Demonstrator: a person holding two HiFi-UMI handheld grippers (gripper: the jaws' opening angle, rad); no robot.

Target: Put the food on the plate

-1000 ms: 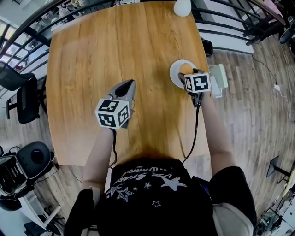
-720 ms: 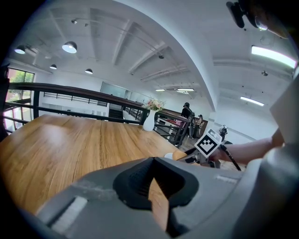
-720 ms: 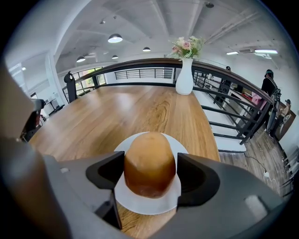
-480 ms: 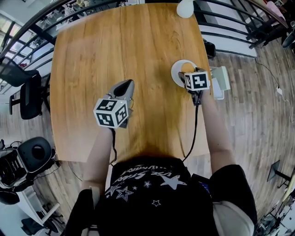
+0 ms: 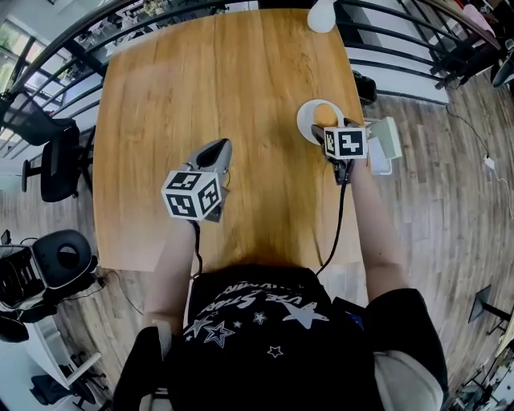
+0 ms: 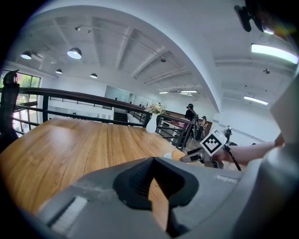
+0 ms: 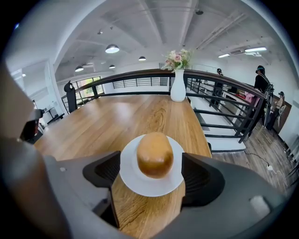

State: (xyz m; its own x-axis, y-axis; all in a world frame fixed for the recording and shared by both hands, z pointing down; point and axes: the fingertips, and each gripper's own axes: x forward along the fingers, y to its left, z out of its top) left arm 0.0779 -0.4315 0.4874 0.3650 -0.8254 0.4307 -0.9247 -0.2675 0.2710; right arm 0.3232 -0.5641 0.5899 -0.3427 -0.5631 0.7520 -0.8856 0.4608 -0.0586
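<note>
A golden-brown bun (image 7: pixel 154 154) lies on a small white plate (image 7: pixel 140 184) near the table's right edge. In the head view the bun (image 5: pixel 325 115) and plate (image 5: pixel 307 119) sit just beyond my right gripper (image 5: pixel 324 132). Seen along its own jaws, the right gripper (image 7: pixel 152 175) is opening. Its pads stand wide on either side of the bun and do not touch it. My left gripper (image 5: pixel 215 151) hovers over the middle of the wooden table (image 5: pixel 201 72). Its jaws are together with nothing in them, leaving only a thin sliver of table visible in the left gripper view (image 6: pixel 156 186).
A white vase (image 5: pixel 319 12) with flowers (image 7: pixel 178 91) stands at the table's far edge. A black railing (image 7: pixel 219 100) runs behind and to the right. A pale boxy object (image 5: pixel 385 136) sits off the table's right edge. Office chairs (image 5: pixel 48 164) stand to the left.
The bun stays on the plate and both grippers keep about the same places. Only the head view has drifted slightly.
</note>
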